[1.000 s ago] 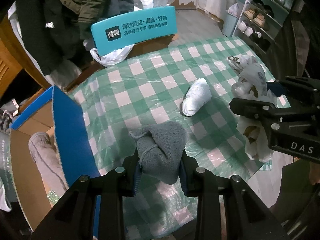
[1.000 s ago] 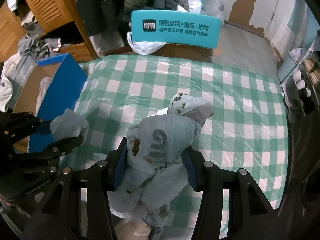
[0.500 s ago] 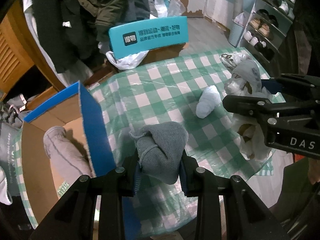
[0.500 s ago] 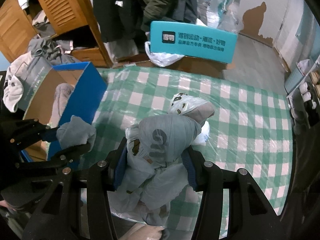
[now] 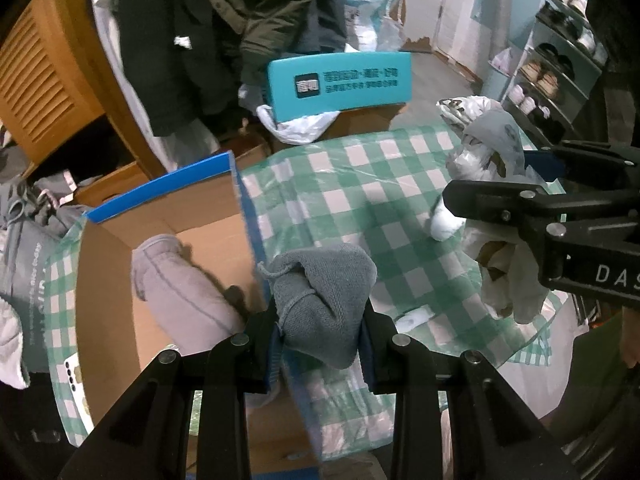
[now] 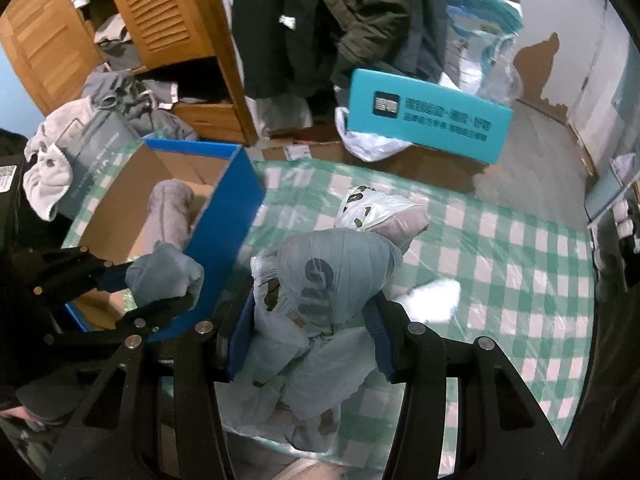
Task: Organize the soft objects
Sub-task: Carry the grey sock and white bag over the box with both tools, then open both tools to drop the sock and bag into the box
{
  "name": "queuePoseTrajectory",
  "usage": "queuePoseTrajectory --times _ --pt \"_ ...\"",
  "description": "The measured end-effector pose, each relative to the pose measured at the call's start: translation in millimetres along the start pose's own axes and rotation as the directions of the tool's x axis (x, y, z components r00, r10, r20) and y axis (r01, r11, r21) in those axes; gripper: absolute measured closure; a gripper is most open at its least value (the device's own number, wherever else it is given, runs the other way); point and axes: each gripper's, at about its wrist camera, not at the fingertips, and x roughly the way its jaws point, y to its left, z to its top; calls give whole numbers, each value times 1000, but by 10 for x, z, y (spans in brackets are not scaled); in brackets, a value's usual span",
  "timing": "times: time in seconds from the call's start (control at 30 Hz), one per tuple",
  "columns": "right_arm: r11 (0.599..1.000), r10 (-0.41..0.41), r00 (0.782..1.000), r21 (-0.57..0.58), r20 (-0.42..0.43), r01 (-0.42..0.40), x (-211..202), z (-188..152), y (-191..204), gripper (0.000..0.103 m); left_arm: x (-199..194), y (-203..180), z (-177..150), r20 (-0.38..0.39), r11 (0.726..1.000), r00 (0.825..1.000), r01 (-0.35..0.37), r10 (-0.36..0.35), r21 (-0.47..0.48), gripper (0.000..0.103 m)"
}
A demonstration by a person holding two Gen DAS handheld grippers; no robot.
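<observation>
With one roll already in the box [image 5: 168, 208], our left gripper [image 5: 320, 320] clamps a grey sock bundle [image 5: 324, 292], our right gripper [image 6: 308, 316] a bagged bundle [image 6: 332, 272], and a white roll [image 6: 432, 296] waits far right.

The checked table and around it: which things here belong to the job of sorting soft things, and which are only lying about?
Part of the job:
- grey sock, held in the left gripper
- bagged clothes bundle, held in the right gripper
- white roll on the table
- cardboard box with a grey roll inside

Lying about:
- teal sign
- hanging coats
- shoe rack
</observation>
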Motion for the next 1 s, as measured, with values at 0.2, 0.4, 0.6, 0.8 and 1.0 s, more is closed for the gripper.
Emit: queuePoseTrajectory --times 0.2,0.4,0.6,0.8,1.0 --pt "999 25 1000 -39 6 -25 43 137 268 52 -68 241 -87 12 999 1000 -23 24 -37 71" --pt "996 49 999 -77 3 -49 114 259 555 52 -120 531 -184 12 995 999 -40 42 -89 71" --pt "991 76 997 -109 -10 -76 233 352 845 52 -132 723 -262 8 990 999 -52 53 -128 71" --pt "986 99 994 -129 -36 -103 389 429 1072 52 -130 969 -364 0 982 997 -73 74 -174 71" --pt "981 109 992 -157 -65 -118 539 467 1312 52 -93 1210 -456 -17 971 995 -99 98 -219 71"
